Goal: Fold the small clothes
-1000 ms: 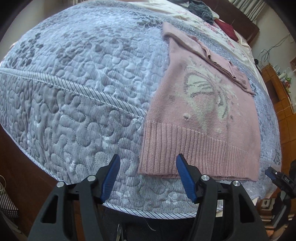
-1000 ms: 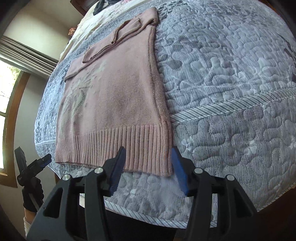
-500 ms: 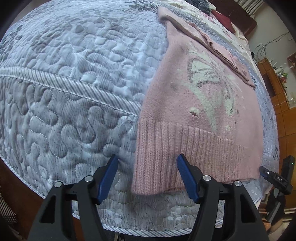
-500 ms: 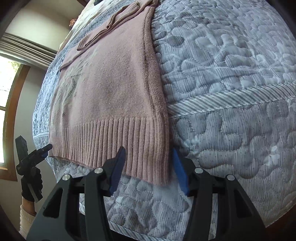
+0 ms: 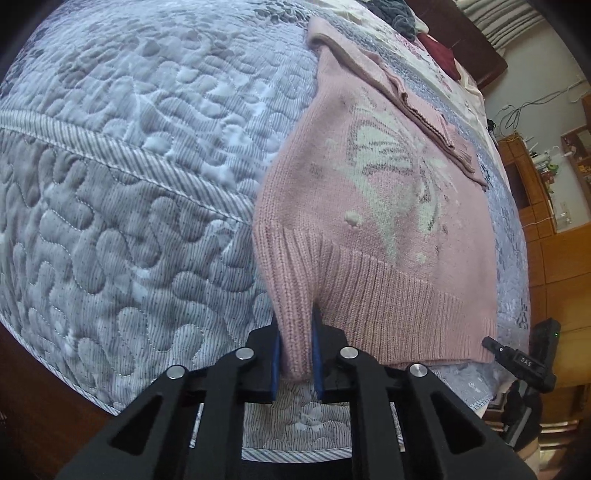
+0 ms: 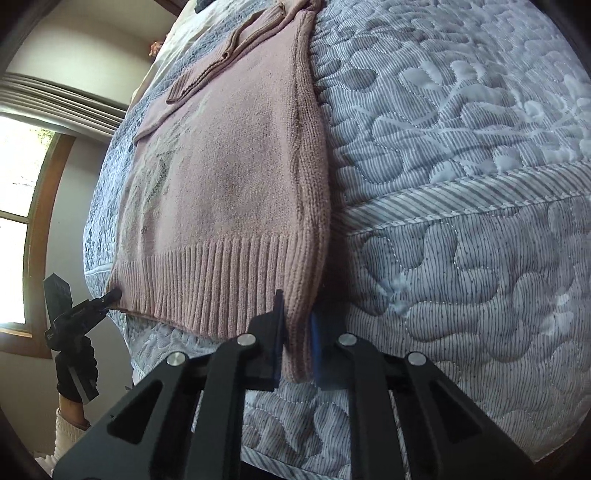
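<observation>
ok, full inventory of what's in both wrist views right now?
sweater: 1, pink with a pale butterfly motif, flat on the quilt, sleeves folded across the top
quilt: 1, grey-blue stitched, covering the bed
clothes pile: several, dark grey and dark red, far end of the bed
wooden cabinet: 1, brown, beside the bed in the left wrist view
window: 1, wood-framed with curtain above, in the right wrist view
left hand-held gripper: 1, black with blue pads, shut on one hem corner
right hand-held gripper: 1, same build, shut on the other hem corner
</observation>
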Motion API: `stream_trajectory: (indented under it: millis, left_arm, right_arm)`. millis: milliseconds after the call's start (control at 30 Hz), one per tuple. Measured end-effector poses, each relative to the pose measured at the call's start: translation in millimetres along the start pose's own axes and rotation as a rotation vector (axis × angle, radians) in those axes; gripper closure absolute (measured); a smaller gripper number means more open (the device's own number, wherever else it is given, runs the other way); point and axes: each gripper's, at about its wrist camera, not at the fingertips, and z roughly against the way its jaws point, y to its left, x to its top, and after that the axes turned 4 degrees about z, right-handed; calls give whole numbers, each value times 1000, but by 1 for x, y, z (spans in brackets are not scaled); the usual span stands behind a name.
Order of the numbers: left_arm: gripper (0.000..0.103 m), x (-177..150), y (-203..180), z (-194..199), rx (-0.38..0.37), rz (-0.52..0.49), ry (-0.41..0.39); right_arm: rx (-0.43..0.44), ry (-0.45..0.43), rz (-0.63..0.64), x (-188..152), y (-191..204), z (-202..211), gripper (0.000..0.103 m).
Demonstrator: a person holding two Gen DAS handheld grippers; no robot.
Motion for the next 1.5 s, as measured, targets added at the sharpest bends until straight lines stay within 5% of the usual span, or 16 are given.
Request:
stream_trajectory:
  millis: [467, 1000, 1500]
  left_arm:
    - [94, 64, -46, 47, -130, -48, -147]
    - [94, 159, -45, -9, -69, 16, -162]
    - [90, 186, -31, -56, -25, 76, -123]
  right_arm:
    - [230, -129, 6, 63, 21, 58, 93]
    - [214, -112, -59, 172, -8, 31, 93]
    - [218, -28, -157, 212, -47, -19, 93]
